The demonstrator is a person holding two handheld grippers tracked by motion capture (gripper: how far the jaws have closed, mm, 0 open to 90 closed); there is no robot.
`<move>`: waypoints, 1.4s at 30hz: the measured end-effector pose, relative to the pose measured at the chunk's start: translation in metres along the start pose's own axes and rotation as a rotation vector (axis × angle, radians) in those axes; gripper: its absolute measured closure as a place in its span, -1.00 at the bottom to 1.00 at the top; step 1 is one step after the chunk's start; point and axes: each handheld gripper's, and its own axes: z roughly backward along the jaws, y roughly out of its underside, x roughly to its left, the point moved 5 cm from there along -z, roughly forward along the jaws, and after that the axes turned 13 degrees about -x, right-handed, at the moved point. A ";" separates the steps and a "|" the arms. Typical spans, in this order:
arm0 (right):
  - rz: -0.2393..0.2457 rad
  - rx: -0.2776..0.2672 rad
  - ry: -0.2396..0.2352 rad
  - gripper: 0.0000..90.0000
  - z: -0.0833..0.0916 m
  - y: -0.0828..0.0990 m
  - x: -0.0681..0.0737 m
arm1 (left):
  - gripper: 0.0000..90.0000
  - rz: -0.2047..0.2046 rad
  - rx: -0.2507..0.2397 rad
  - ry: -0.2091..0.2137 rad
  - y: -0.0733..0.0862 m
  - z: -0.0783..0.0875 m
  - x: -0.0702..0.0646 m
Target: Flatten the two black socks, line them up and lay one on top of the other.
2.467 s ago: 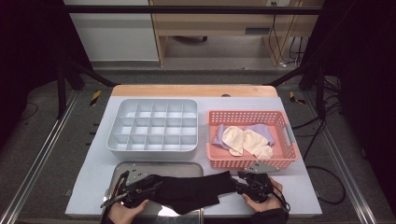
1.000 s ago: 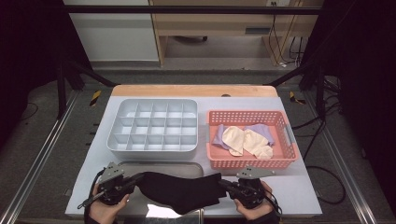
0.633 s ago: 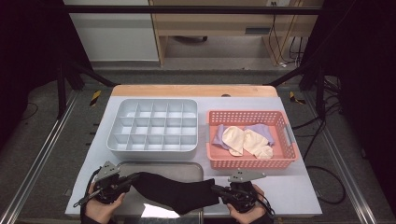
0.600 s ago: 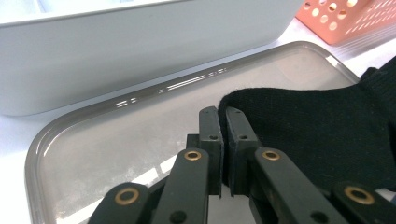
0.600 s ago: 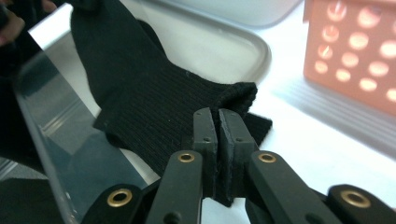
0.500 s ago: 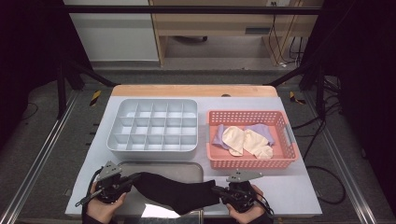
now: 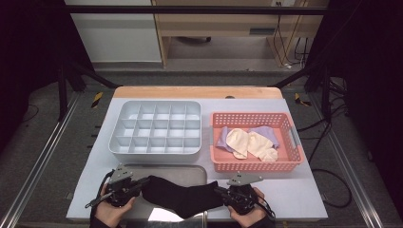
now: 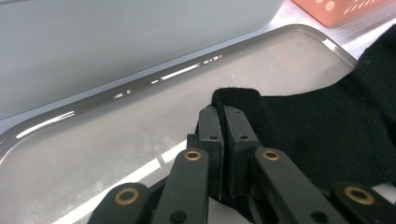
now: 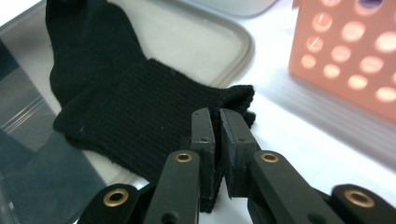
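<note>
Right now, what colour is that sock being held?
Black; the sock shows best in the right gripper view.

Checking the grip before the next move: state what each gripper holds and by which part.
Both hold one black sock: the left gripper pinches one end's edge, the right gripper the opposite end's edge.

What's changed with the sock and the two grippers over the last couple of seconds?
Both hands drew apart and back toward the table's near edge. The black sock, bunched between them earlier, now lies stretched flat across the grey tray. The left gripper and right gripper each stay clamped on one end of it. The compartment box, the pink basket and the pale socks in it have not moved.
</note>
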 end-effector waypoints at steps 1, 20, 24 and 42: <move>0.004 -0.008 0.002 0.89 -0.001 -0.001 0.000 | 0.91 -0.001 -0.001 -0.001 0.000 0.000 0.000; -0.054 0.082 -0.036 0.88 -0.005 0.009 0.003 | 0.90 -0.022 0.041 -0.021 0.007 -0.004 0.003; -0.012 0.060 -0.002 0.60 -0.006 0.011 0.000 | 0.72 -0.033 0.037 -0.040 0.009 -0.003 0.004; -0.060 0.067 -0.026 0.60 -0.001 0.028 0.003 | 0.71 -0.019 0.084 -0.055 0.019 -0.007 0.001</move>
